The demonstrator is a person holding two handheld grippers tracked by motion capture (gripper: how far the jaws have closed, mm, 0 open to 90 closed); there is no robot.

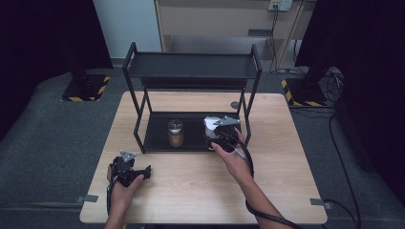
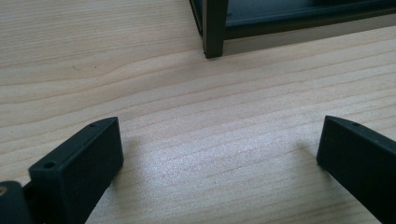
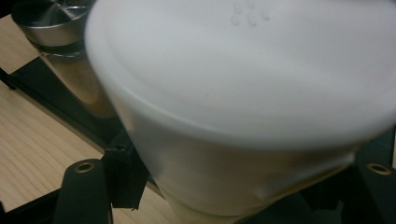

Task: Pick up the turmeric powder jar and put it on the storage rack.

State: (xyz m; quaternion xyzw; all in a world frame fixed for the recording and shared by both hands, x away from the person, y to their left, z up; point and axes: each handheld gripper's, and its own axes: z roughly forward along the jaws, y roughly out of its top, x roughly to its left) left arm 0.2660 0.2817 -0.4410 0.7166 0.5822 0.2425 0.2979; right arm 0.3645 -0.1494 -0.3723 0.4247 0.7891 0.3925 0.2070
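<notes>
The right hand-held gripper (image 1: 213, 135) grips a white container (image 3: 243, 112) at the rack's (image 1: 191, 67) lower shelf, just right of the metal-lidded jar (image 1: 175, 132). Keep it upright, long axis vertical, lid up, and lower it clear of the rack's 2 right posts. The left hand-held gripper (image 2: 219, 154) rests wide and empty on the table (image 1: 191, 191), in front of the rack.

1 rack (image 1: 191, 67), 1 jar (image 1: 175, 133), prob. 1 white tub (image 3: 243, 107).
</notes>
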